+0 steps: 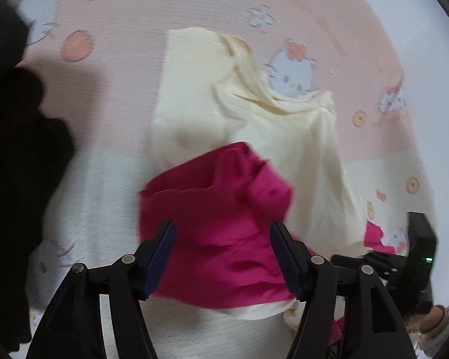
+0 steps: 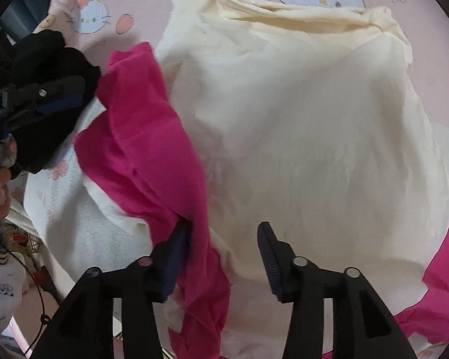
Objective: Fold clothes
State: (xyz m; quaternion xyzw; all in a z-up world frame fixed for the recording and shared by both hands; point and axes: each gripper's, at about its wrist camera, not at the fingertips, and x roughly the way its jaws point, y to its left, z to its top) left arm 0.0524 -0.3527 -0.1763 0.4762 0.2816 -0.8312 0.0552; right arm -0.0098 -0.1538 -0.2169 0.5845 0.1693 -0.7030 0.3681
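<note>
- The left gripper (image 1: 223, 257) stands with its jaws parted. The pink cloth (image 1: 215, 209) bulges up between them in the lower middle of its view, but neither pad is plainly pressing it, so I read it as let go.
- The right gripper (image 2: 221, 257) is likewise spread. A strip of the pink cloth (image 2: 152, 155) drapes over its left finger (image 2: 172, 264), and the other finger stands clear over the cream garment (image 2: 299, 137); I judge nothing is pinched.
- The cream garment (image 1: 284, 137) lies on the pink cartoon-cat blanket (image 1: 164, 6). In the left view it runs from the upper middle down toward the lower right; in the right view it fills the centre, its open edge at the top.
- The pink cloth runs as a long band from upper left to bottom centre of the right view, just beside the cream garment and partly over it.
- What matters next, I'd say: the pink band lies directly under both tools, the left one squarer over its bunched end.
- Hard to tell: whether pink and cream are one garment or two. More pink at the lower right edge of the right view is cut off. A dark mass at the left of the left view is unreadable, and both frames are motion-blurred.
</note>
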